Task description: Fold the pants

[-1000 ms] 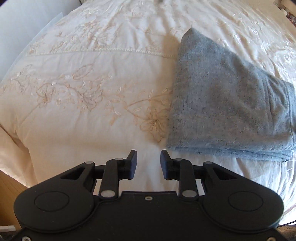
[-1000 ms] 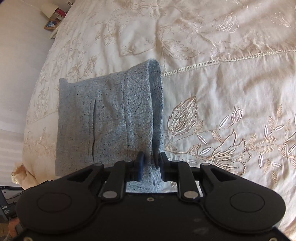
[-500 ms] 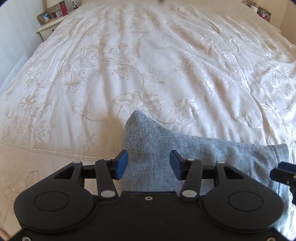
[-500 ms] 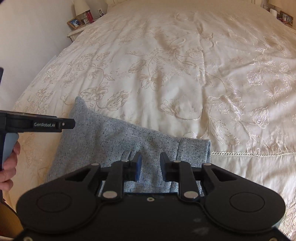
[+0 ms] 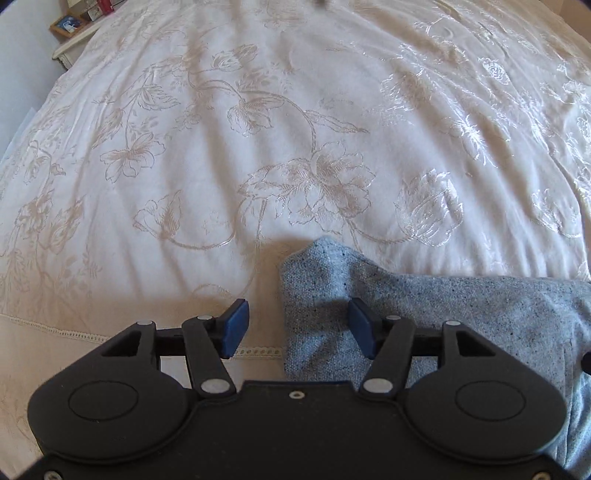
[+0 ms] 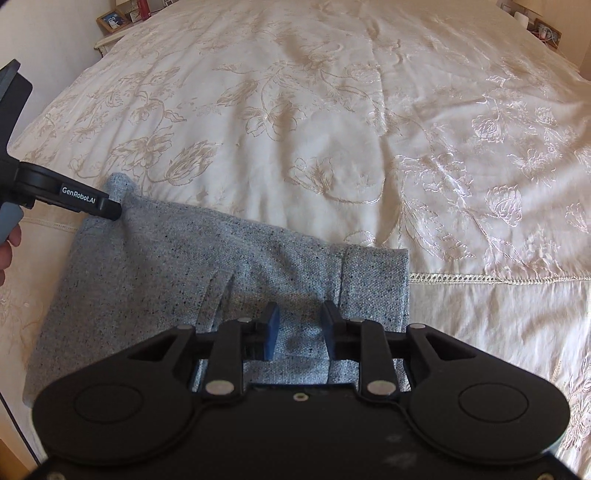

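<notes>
Left wrist: left gripper (image 5: pixel 297 328) fingers spread wider over pants (image 5: pixel 424 317) | right gripper (image 6: pixel 299 330) fingers parted, released

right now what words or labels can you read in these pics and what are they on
"GenRobot.AI": white print on the side of the left gripper, seen in the right wrist view beside the grey pants.
Framed picture and items on the nightstand: too small to read.
Nothing readable in the left wrist view.

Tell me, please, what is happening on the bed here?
A person with handheld tongs in each hand is folding grey pants on a cream embroidered bedspread. The pants lie folded into a compact stack. The left tongs are open at its left edge, and the right tongs sit open over its right part.
</notes>
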Demonstrator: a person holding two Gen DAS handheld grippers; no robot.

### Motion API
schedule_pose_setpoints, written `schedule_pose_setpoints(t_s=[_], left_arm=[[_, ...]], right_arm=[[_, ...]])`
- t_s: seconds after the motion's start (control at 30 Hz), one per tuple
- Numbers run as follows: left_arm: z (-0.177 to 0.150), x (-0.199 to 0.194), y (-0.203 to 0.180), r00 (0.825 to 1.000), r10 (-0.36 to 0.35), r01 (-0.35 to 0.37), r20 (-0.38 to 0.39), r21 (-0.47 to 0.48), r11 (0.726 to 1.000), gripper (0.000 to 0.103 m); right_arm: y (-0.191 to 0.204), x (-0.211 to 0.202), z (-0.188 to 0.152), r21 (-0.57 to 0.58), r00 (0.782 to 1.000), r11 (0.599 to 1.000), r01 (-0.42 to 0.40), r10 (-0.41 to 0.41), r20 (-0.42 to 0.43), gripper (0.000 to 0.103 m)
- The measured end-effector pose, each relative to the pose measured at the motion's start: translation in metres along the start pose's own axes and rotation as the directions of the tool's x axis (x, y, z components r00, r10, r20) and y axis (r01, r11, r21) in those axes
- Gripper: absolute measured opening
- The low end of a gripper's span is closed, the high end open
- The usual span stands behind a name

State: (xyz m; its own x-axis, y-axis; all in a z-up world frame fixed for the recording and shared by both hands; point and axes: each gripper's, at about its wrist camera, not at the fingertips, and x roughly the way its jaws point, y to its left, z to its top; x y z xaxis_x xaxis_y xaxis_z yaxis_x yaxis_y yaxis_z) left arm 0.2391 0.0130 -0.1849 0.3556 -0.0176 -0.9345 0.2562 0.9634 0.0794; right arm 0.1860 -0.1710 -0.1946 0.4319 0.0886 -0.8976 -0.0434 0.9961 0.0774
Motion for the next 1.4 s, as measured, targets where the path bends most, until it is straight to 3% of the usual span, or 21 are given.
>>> schedule_pose_setpoints(t_s=[0.17,0.3,0.4,0.63,0.73,0.87,1.03,1.13,1.2,1.23,1.3,1.33,1.37,1.4], left_arm=[[-0.041,-0.027,-0.001,0.998,-0.058,0.058,-0.019,0.006,0.998,0.066],[-0.081,-0.028,-0.012,0.996,-0.048,0.052,-0.076,0.058,0.997,0.071],[-0.106,-0.031,-0.014,0.996,-0.041,0.045,-0.085,0.047,0.998,0.078],[-0.087,-0.027,-0.003,0.994,-0.082,0.083,-0.074,0.017,0.996,0.081],[-0.075,-0.016,0.003,0.992,-0.101,0.101,-0.075,0.004,0.995,0.09],[-0.068,0.006,0.005,0.978,-0.18,0.179,-0.107,-0.014,0.984,0.101],[-0.065,0.019,0.005,0.967,-0.228,0.231,-0.112,0.015,0.973,0.103],[-0.065,0.023,0.014,0.955,-0.278,0.277,-0.101,-0.025,0.961,0.102],[-0.066,0.022,0.021,0.948,-0.306,0.302,-0.087,-0.056,0.952,0.102],[-0.068,0.021,0.023,0.945,-0.316,0.312,-0.082,-0.066,0.948,0.1],[-0.077,0.01,0.024,0.937,-0.344,0.34,-0.054,-0.07,0.938,0.082],[-0.074,0.004,0.023,0.927,-0.372,0.368,-0.043,-0.075,0.927,0.06],[-0.075,-0.001,0.023,0.932,-0.361,0.357,-0.03,-0.089,0.93,0.047],[-0.075,-0.006,0.023,0.937,-0.349,0.345,-0.02,-0.101,0.933,0.041]], right_arm=[[-0.005,-0.016,-0.031,0.029,0.998,0.999,0.035,-0.034,-0.049,0.044],[-0.013,-0.029,-0.065,0.049,0.998,0.998,0.031,-0.029,-0.056,0.05],[-0.019,-0.036,-0.079,0.042,0.997,0.999,0.018,-0.015,-0.069,0.054],[-0.046,-0.038,-0.062,0.106,0.999,0.993,-0.043,0.043,0.003,0.056],[-0.073,-0.019,-0.053,0.213,0.994,0.972,-0.104,0.11,-0.017,0.056],[-0.101,0.01,-0.051,0.348,0.957,0.901,-0.261,0.289,-0.03,0.057],[-0.101,0.033,-0.045,0.354,0.881,0.828,-0.435,0.473,-0.025,0.061],[-0.09,0.036,-0.042,0.345,0.873,0.82,-0.456,0.488,-0.006,0.061],[-0.085,0.033,-0.042,0.35,0.88,0.823,-0.447,0.475,0.006,0.055],[-0.083,0.029,-0.042,0.342,0.886,0.831,-0.439,0.463,0.013,0.051],[-0.079,0.019,-0.042,0.332,0.9,0.846,-0.417,0.434,0.024,0.035],[-0.074,0.009,-0.041,0.317,0.908,0.857,-0.406,0.419,0.031,0.033],[-0.069,0.003,-0.04,0.298,0.913,0.867,-0.398,0.407,0.035,0.031],[-0.06,-0.009,-0.036,0.261,0.92,0.885,-0.387,0.39,0.039,0.03]])
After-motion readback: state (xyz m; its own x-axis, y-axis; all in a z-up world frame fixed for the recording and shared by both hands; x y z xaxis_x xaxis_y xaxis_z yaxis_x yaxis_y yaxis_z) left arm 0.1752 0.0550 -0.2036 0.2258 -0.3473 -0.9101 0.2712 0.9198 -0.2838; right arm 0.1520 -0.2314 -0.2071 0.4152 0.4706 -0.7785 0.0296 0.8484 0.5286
